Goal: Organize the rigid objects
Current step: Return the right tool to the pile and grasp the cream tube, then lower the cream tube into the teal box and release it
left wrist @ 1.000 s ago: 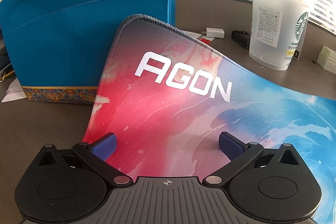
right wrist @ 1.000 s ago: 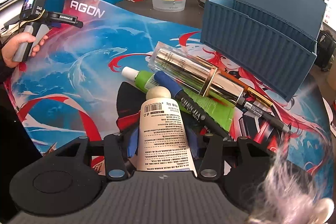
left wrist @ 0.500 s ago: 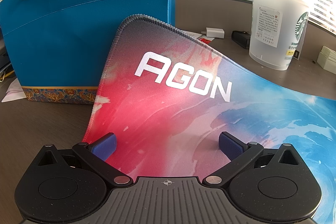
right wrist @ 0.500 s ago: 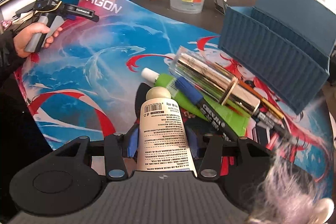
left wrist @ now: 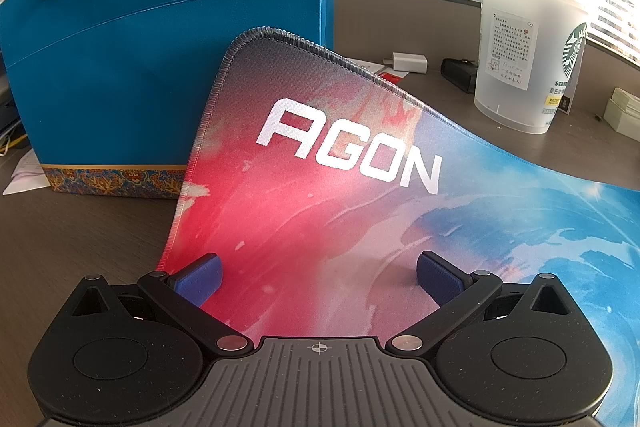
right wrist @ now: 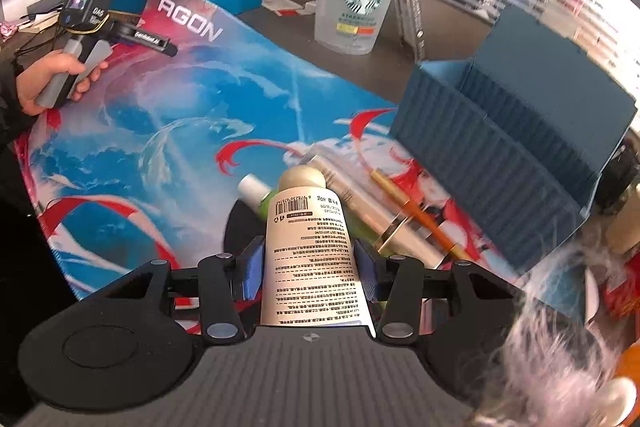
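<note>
Step in hand: pick-up. R gripper clamps the white printed squeeze tube w/ beige cap by its sides, above the pile near centre of the colourful mat. L gripper wide open, empty, far left. Next, I'd judge: carry tube right to the ribbed dark-blue open box, clear its near wall, release inside

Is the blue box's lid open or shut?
Open. In the right wrist view the blue ribbed box has its lid tipped up and back, and you can see its hollow inside. Nothing shows in the visible part.
</note>
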Demonstrator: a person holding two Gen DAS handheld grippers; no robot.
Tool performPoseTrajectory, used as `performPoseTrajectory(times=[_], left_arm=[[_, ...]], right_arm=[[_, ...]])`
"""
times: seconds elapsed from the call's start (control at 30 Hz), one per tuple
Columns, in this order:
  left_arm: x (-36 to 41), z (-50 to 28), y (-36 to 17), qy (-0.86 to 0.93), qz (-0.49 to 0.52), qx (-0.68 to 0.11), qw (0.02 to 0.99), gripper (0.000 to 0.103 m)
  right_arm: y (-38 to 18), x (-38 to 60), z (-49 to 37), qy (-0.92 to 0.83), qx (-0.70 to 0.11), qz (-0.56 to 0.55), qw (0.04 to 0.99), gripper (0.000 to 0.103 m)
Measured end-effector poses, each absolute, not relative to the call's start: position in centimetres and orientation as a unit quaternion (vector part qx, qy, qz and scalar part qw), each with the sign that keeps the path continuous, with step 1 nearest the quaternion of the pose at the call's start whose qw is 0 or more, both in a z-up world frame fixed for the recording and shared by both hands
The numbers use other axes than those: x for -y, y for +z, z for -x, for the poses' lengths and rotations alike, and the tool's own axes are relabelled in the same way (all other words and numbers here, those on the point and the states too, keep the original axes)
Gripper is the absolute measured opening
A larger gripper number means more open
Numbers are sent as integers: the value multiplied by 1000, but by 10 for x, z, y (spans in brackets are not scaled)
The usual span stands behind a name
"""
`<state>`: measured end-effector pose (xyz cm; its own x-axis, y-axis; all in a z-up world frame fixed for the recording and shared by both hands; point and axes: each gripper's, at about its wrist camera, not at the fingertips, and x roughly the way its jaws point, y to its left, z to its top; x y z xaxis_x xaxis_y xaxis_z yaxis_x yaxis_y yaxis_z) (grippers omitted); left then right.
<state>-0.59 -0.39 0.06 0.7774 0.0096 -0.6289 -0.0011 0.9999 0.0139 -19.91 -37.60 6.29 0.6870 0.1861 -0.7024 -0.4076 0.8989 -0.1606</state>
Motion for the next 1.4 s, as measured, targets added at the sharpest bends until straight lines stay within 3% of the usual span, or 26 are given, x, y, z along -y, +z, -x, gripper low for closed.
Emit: performPoseTrajectory(times=[0.63,1.4], left_arm=[[4,6,0,3,-6,-334,943,103],[4,6,1,3,-6,-334,943,103]], right_arm=[[125,410,125,132,-310,193,921,44],[137,458,17,168,-334,198,906,44]])
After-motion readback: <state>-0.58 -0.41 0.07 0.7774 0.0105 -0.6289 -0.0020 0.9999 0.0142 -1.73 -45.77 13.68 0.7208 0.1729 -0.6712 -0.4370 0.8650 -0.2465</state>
